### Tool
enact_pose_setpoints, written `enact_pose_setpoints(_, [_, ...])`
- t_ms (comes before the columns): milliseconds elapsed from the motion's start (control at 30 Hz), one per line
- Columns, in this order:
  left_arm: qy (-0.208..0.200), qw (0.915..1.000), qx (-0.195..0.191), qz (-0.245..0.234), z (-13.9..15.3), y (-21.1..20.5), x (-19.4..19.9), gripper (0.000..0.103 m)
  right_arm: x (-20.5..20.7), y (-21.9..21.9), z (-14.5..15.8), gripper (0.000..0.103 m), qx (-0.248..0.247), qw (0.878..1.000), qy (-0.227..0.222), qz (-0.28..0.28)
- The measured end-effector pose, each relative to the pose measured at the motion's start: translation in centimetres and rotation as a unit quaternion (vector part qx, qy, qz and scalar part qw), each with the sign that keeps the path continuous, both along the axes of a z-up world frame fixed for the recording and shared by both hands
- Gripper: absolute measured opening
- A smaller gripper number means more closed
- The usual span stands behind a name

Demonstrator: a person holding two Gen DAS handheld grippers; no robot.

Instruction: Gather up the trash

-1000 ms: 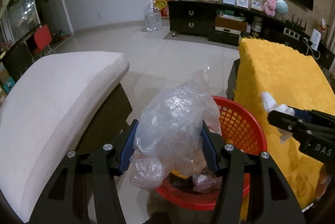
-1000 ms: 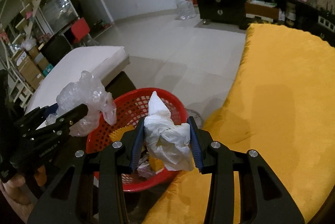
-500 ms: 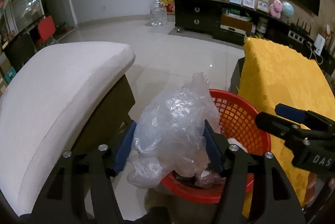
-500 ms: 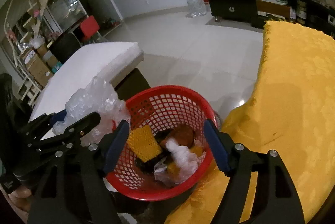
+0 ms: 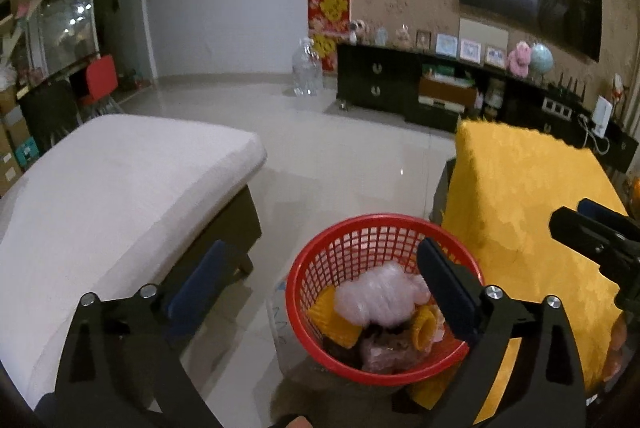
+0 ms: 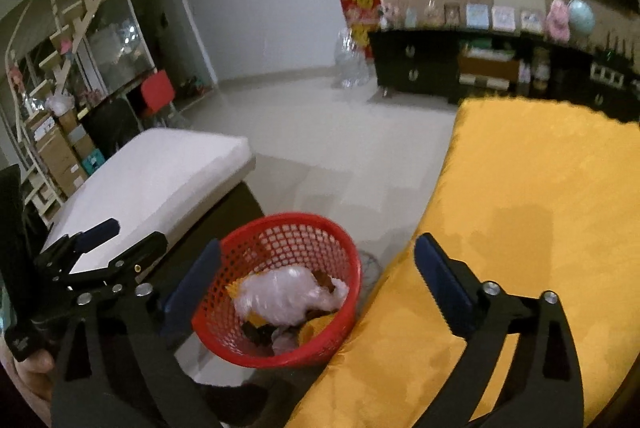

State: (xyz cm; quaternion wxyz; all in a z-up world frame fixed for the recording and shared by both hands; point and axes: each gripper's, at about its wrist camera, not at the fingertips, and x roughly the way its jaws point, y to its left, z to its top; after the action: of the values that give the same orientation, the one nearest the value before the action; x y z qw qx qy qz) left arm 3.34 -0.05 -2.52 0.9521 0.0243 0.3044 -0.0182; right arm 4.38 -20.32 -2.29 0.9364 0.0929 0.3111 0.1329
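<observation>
The red basket (image 5: 384, 298) sits on the pale floor (image 5: 340, 163), and everything else is told from it. Inside the basket lies a crumpled clear plastic bag (image 5: 378, 298) on top of yellow bits and other trash; the same bag (image 6: 288, 294) shows in the right wrist view, below the basket's rim. The left gripper (image 5: 320, 286) hangs above the basket with its jaws spread wide and nothing between them. The right gripper (image 6: 316, 278) hangs above it too, jaws spread wide and bare. On the basket's left side stands a white cushioned seat (image 5: 108, 195), with a strip of floor between its dark edge and the rim. On the basket's right side, the yellow cloth (image 5: 528, 211) hangs down just beside the rim; whether it touches is hard to tell. Past the far rim the floor runs wide and open to a clear water jug (image 5: 307, 69) and a long black cabinet (image 5: 400, 87) by the wall.
</observation>
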Motion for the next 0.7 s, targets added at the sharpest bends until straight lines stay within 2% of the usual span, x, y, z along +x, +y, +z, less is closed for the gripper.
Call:
enact_pose_setpoints(267, [-0.035,0.9994,-0.006,-0.002,1.9,0.3,-3.6,0.095,-3.8,0.8,1.8,0.096,-0.036,0.998,-0.049,-0.010])
enact_pose_setpoints(700, [-0.079,0.9968,-0.006,-0.007,2.8,0.6,-6.6,0.095,-6.1,0.9,2.0,0.096,-0.048,0.997,-0.053,-0.022])
